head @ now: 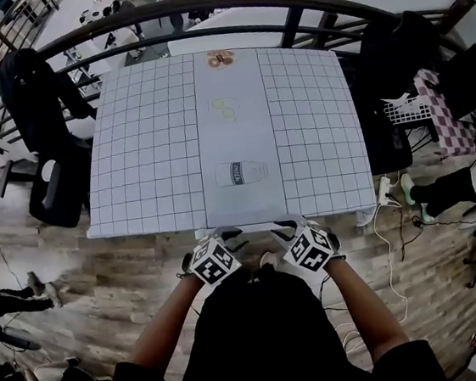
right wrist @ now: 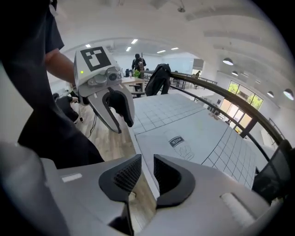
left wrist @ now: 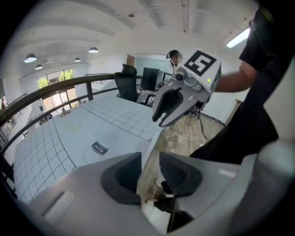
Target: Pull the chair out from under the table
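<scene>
Your left gripper (head: 215, 239) and right gripper (head: 296, 226) sit side by side at the near edge of the surface (head: 148, 153). Each is topped by a white cube printed with black square markers.

In the left gripper view your fingers (left wrist: 120, 173) stand apart. They are two dark, rounded pads, one of them ribbed. The surface's thin edge and the floor show through the clear gap, and nothing is pressed between the pads. The right gripper's fingers (right wrist: 125, 177) are likewise apart, their ribbed black faces set in smooth grey shells. The surface's edge shows through that gap too, and the pads hold nothing.

The surface is a flat rectangle under a pale cloth (head: 316, 125). The cloth is ruled in a fine dark grid on both sides. Its plain central strip bears a line drawing of a milk bottle (head: 241, 173) lying on its side.

The chair (head: 246, 227) appears to be tucked beneath the near edge, between your two grippers. Only a thin pale sliver shows there, and its shape cannot be made out.

The floor (head: 128, 275) is wood-grain planking. A dark, curved tubular railing (head: 200, 6) arcs past the far side. A black padded office chair (head: 48, 173) draped in dark fabric stands just beside the surface's left edge.
</scene>
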`<control>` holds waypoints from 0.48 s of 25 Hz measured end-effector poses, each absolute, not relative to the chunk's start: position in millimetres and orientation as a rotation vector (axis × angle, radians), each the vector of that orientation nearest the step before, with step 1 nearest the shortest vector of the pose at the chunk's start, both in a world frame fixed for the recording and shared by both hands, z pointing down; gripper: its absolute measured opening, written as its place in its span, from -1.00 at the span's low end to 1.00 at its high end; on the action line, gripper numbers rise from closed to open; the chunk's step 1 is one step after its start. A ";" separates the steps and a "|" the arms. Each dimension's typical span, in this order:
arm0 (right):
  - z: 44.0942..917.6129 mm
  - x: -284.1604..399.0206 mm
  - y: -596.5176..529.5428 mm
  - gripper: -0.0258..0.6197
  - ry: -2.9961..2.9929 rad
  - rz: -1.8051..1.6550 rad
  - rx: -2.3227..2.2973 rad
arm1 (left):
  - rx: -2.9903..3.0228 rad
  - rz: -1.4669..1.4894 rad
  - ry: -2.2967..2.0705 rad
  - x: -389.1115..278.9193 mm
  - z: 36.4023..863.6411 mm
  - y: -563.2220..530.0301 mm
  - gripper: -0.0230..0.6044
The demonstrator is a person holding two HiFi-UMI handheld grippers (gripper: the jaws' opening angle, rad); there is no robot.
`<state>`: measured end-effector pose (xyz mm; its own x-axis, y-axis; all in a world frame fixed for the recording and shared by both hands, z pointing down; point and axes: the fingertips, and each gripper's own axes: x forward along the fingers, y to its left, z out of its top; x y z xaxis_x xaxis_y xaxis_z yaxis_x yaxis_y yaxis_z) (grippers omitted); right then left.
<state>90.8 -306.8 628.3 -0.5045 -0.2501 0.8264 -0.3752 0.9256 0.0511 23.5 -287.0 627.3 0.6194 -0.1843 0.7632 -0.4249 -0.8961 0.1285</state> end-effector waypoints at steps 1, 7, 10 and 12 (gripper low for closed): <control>636.2 91.4 -305.7 -0.65 -2.105 0.158 0.414 | 2.537 1.193 -0.468 22.9 636.6 -284.7 -0.51; 681.5 86.0 -298.2 -0.54 -2.005 0.114 0.244 | 2.445 1.308 -0.416 14.8 682.5 -292.6 -0.39; 705.1 86.0 -296.6 -0.52 -1.934 0.051 0.164 | 2.429 1.387 -0.371 13.0 700.2 -296.2 -0.36; 716.9 87.0 -297.5 -0.52 -1.881 -0.032 0.115 | 2.412 1.442 -0.346 9.9 714.9 -297.1 -0.35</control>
<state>87.0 -297.5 716.9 -0.3040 -0.0964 0.9478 -0.0636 0.9947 0.0808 9.9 -297.1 714.9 0.4646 -0.0478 0.8842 -0.3588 -0.9230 0.1386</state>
